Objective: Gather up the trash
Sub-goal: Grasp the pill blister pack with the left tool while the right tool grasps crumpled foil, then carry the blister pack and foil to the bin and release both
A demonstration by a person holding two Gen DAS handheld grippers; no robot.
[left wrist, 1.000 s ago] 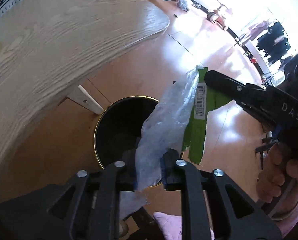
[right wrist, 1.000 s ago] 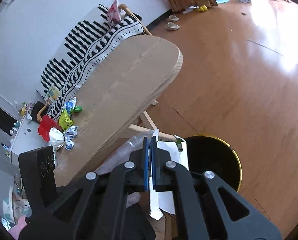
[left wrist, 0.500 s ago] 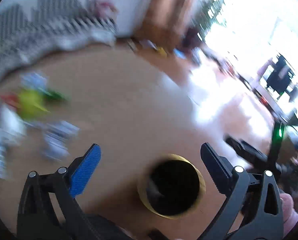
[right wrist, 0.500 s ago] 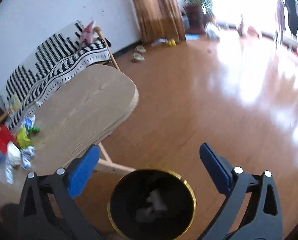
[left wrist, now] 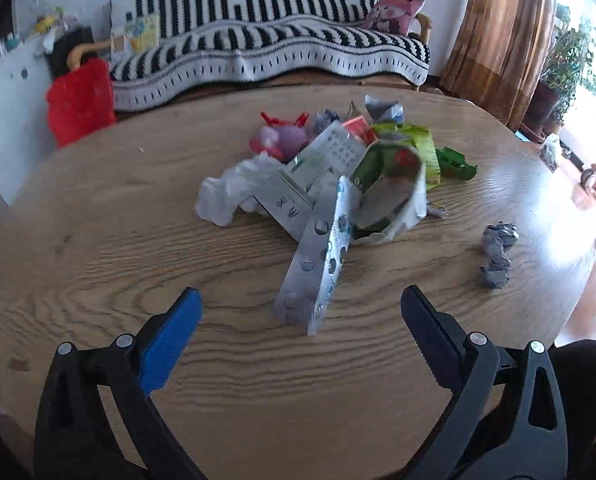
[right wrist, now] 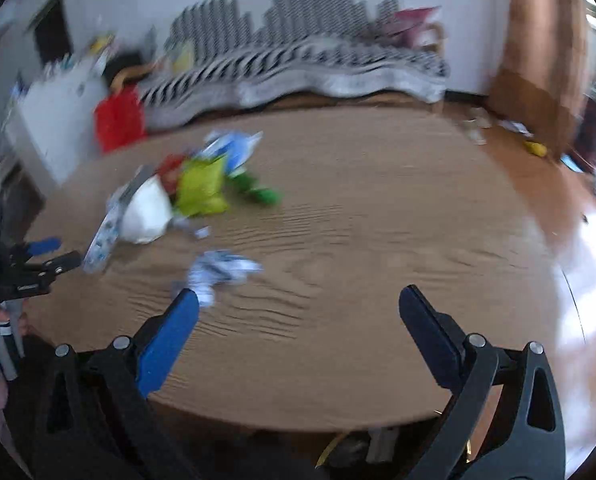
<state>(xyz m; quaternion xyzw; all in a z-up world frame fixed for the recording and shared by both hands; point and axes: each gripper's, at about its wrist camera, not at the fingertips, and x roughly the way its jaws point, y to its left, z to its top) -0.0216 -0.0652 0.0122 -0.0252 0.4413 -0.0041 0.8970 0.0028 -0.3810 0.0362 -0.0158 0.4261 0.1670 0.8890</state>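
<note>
The left gripper (left wrist: 300, 308) and the right gripper (right wrist: 298, 304) both hung released and empty over the wooden table (left wrist: 97, 240). The trash pile (left wrist: 338, 168) lay at twelve o'clock, a crumpled grey wad (left wrist: 497, 254) at two near the table's edge.

The table (left wrist: 97, 248) is matt grained wood, the blister strip (left wrist: 318, 264) shiny foil, the wad (left wrist: 496, 254) crumpled paper.

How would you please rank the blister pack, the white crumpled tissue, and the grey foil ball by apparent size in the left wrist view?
1. blister pack, though nearest the camera
2. white crumpled tissue
3. grey foil ball
</note>
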